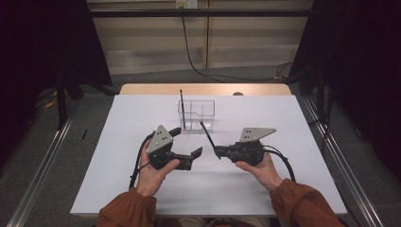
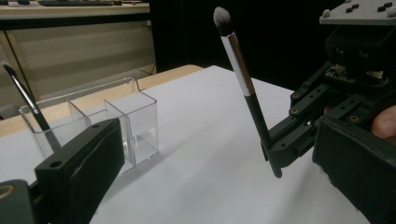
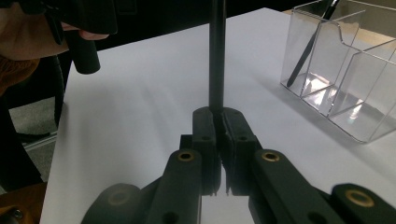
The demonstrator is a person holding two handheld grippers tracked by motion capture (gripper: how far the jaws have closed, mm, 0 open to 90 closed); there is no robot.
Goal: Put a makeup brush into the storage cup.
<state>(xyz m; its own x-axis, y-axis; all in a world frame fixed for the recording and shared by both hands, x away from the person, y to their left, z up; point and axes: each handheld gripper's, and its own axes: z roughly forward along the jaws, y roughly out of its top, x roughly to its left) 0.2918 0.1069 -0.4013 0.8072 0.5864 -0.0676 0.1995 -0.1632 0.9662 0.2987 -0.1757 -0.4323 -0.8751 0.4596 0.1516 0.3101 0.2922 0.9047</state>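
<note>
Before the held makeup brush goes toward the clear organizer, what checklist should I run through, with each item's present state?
1. Right gripper shut on the makeup brush handle: ok.
2. Bristles point up, away from the jaws: ok.
3. Brush tilts rather than standing upright, judged from the high view: not ok for a straight drop.
4. Clear organizer stands upright on the white table: ok.
5. One end compartment already holds a thin dark brush; the other compartments look free: ok.
6. Left gripper open, holding nothing, off to the side of the path: ok.
</note>
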